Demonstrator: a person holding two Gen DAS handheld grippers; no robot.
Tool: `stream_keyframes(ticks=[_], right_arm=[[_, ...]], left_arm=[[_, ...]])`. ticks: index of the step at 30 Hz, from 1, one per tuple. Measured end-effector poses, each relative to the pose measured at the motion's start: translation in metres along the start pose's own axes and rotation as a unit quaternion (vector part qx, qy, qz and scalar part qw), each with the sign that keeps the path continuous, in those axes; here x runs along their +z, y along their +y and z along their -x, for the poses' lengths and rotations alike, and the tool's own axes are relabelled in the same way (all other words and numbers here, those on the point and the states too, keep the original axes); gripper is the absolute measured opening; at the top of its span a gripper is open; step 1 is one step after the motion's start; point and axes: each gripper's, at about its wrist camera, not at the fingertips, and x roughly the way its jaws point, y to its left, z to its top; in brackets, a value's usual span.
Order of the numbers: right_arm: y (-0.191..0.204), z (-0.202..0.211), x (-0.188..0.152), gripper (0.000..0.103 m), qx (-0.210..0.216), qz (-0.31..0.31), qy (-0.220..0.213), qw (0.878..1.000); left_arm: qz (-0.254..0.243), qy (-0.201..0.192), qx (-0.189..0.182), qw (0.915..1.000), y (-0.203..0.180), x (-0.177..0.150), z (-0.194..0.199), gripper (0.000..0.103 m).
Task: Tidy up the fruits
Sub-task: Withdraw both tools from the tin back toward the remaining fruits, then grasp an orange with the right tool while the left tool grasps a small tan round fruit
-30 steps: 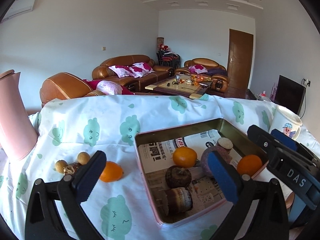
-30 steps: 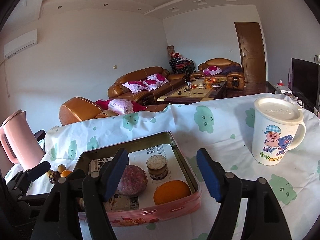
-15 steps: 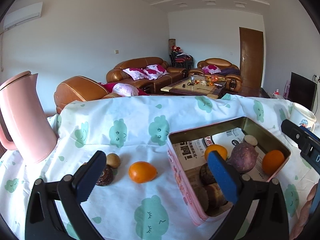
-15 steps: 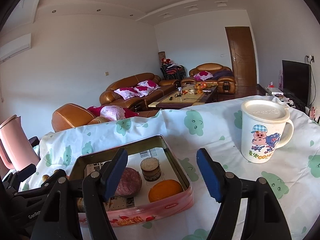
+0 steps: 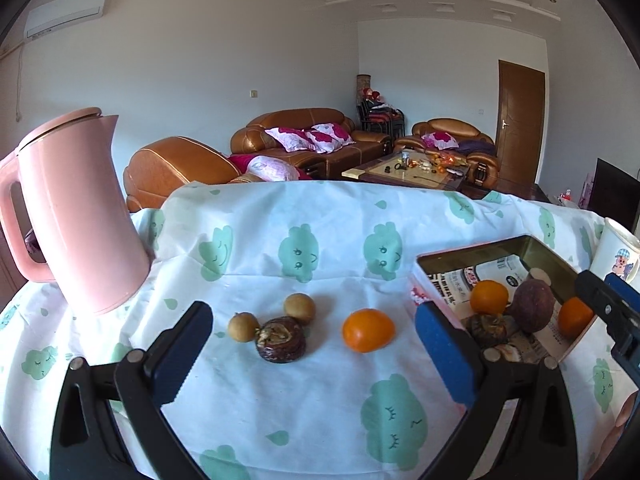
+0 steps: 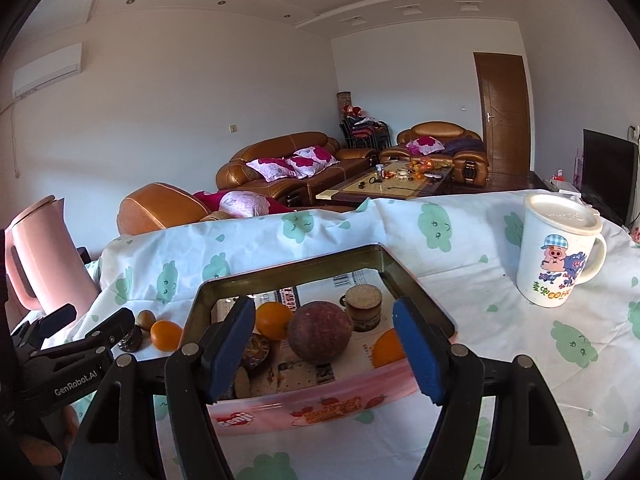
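Orange, brown and purple fruits are split between two places. The tin box (image 5: 480, 254) on the desk (image 5: 320, 420) holds two oranges, a purple passion fruit (image 6: 320, 330) and several dark brown pieces. Still loose on the cloth to the left of the box: one loose orange (image 5: 368, 330), a dark brown fruit (image 5: 281, 340) and two small tan fruits (image 5: 243, 327).

Change over the last second: the left claw (image 5: 312, 356) has swung away from the box toward the loose group, which now lies ahead of its fingers, the dark brown fruit nearest the centre line. Its jaws stand wide with nothing between the pads. The right claw (image 6: 324, 350) hovers at the near wall of the box, jaws half-spread and unchanged, holding nothing; the passion fruit is seen between its fingers but lies beyond them.

Judgement: the left claw is lining up a pickup. Four fruits remain to be moved. The pink kettle (image 5: 76, 216) and mug (image 6: 556, 256) stand clear of the path.
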Motion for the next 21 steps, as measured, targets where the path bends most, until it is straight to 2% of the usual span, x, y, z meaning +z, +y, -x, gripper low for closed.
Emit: stream_keyframes(ticks=[7,13,14,15,17,21], right_arm=[[0.043,-0.007,-0.006,0.073,0.029,0.033,0.018,0.999],[0.088,-0.014,-0.012,0.072,0.059,0.086,0.030,0.994],[0.097,-0.017,-0.013,0.069,0.062,0.098,0.037,0.993],[0.106,-0.021,-0.014,0.057,0.065,0.112,0.045,0.991],[0.124,-0.032,-0.017,0.045,0.073,0.140,0.067,0.985],[0.150,-0.053,-0.018,0.044,0.085,0.174,0.092,0.977]], left_arm=[[0.029,0.027,0.044,0.9983,0.055,0.000,-0.014,0.103],[0.059,0.047,0.093,0.9928,0.103,0.001,-0.024,0.103],[0.068,0.051,0.097,0.9916,0.110,0.001,-0.025,0.103],[0.077,0.054,0.100,0.9906,0.118,0.001,-0.026,0.103],[0.091,0.057,0.104,0.9888,0.129,0.001,-0.027,0.103],[0.093,0.062,0.117,0.9868,0.142,0.001,-0.029,0.103]])
